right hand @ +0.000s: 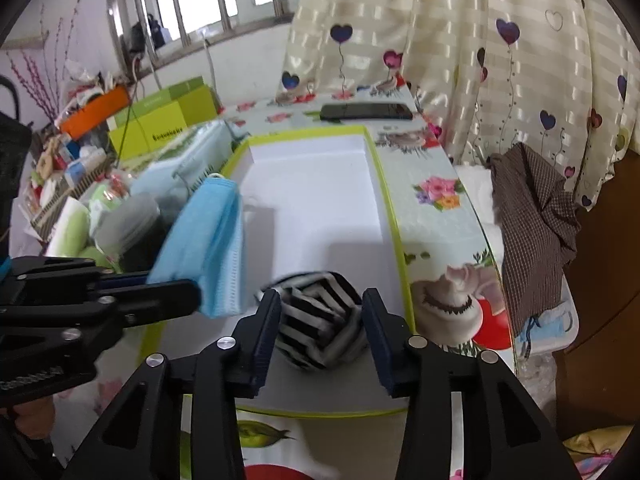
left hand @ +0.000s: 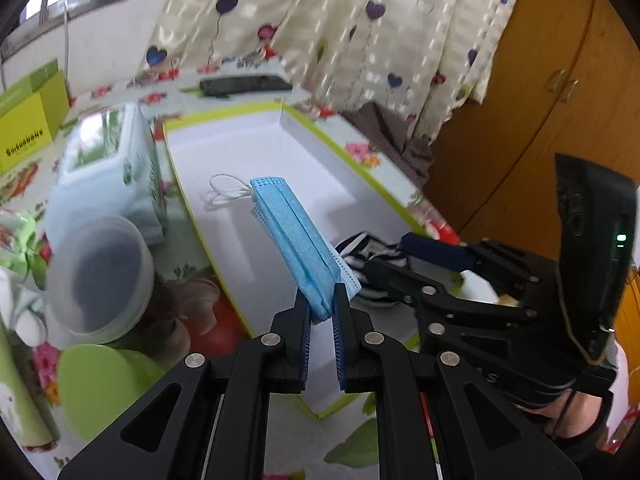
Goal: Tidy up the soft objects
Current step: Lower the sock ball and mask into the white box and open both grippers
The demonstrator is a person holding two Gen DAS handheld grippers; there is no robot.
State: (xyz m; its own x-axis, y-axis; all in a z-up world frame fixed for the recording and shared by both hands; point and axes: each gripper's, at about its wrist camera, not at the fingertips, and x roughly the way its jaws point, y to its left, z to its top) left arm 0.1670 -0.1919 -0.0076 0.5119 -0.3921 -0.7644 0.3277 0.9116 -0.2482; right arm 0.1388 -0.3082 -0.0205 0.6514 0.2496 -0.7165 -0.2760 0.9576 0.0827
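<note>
A shallow white box (left hand: pixel 240 148) with a lime-green rim lies on the flowered table. My left gripper (left hand: pixel 322 300) is shut on one end of a folded blue face mask (left hand: pixel 292 232), which sticks out over the box with its white ear loops dangling. In the right wrist view that mask (right hand: pixel 208 232) hangs at the left from the left gripper (right hand: pixel 172 282). My right gripper (right hand: pixel 322 304) stands open low over the box (right hand: pixel 320 184). A rolled black-and-white striped sock (right hand: pixel 320 320) rests on the box floor between its fingers. The pads do not squeeze it.
A clear plastic tub (left hand: pixel 100 276), a tissue pack (left hand: pixel 112 168) and green cartons (left hand: pixel 28 120) crowd the table left of the box. A black phone (right hand: pixel 366 112) lies behind it. A heart-print curtain (right hand: pixel 460 40) and brown checked cloth (right hand: pixel 532 220) hang at the right.
</note>
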